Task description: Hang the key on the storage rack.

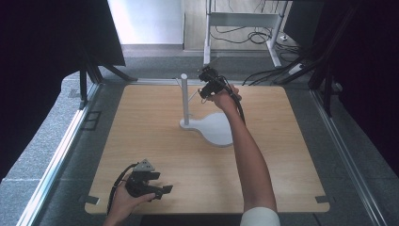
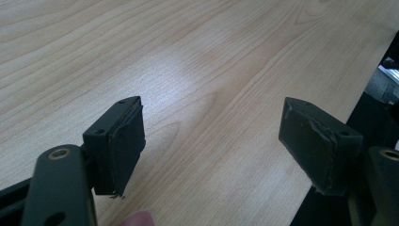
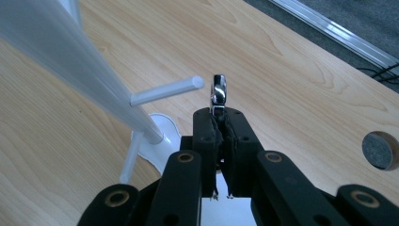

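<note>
Right claw up by the white stand, upper centre.
Right claw (image 3: 219, 123) pinches a shiny metal ring (image 3: 219, 90) beside the stand's peg (image 3: 165, 90); left claw (image 2: 211, 136) gapes over the counter (image 2: 197, 61), lower left.

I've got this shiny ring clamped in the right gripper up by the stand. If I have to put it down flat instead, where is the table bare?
Bare wood runs along the table left of the stand, and right of its base to the right edge. The near strip between the left gripper and your right forearm is open too. Crowded: around the post and its pegs, where the right gripper holds the ring.
</note>
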Demonstrator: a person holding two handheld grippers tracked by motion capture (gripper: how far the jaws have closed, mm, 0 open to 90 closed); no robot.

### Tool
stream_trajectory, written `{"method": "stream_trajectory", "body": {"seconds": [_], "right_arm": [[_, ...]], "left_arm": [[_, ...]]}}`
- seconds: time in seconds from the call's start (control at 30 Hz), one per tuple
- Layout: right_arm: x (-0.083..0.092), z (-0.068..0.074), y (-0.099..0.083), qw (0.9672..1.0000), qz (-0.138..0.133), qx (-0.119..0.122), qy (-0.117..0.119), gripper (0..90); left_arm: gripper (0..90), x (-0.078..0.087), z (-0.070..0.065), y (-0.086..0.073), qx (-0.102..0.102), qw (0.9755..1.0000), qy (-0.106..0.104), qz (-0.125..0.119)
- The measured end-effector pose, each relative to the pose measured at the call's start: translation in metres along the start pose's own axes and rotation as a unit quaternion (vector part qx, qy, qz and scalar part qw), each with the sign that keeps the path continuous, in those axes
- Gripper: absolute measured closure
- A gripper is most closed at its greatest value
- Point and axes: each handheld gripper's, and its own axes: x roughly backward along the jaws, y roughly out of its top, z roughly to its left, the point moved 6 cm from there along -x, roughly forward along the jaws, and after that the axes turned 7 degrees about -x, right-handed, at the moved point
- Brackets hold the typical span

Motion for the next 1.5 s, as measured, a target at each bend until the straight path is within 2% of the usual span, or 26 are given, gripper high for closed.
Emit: {"method": "stream_trajectory", "body": {"seconds": [0.33,0.87,1.07,1.2,1.47,1.5], "right_arm": [[0.0,0.004,0.007,0.9999,-0.001,0.007,-0.008,84.3],[-0.005,0.014,0.005,0.9997,0.005,0.019,-0.011,84.2],[-0.007,0.018,0.002,0.9997,0.007,0.024,-0.005,84.0],[-0.006,0.023,-0.001,0.9996,0.006,0.028,0.005,79.5],[0.009,0.032,-0.008,0.9989,-0.012,0.041,0.018,74.8],[0.013,0.034,-0.012,0.9986,-0.016,0.046,0.021,72.1]], "left_arm": [[23.5,0.001,0.0,0.001,0.001,1.0,-0.003,-0.003],[23.5,0.0,-0.001,0.001,-0.001,1.0,-0.004,-0.002],[23.5,-0.001,-0.002,0.0,-0.002,1.0,-0.003,0.001],[23.5,-0.002,-0.003,0.0,-0.001,1.0,-0.005,0.002],[23.5,-0.003,-0.003,0.0,-0.007,1.0,-0.004,0.005],[23.5,-0.003,-0.003,0.0,-0.007,1.0,-0.004,0.005]]}}
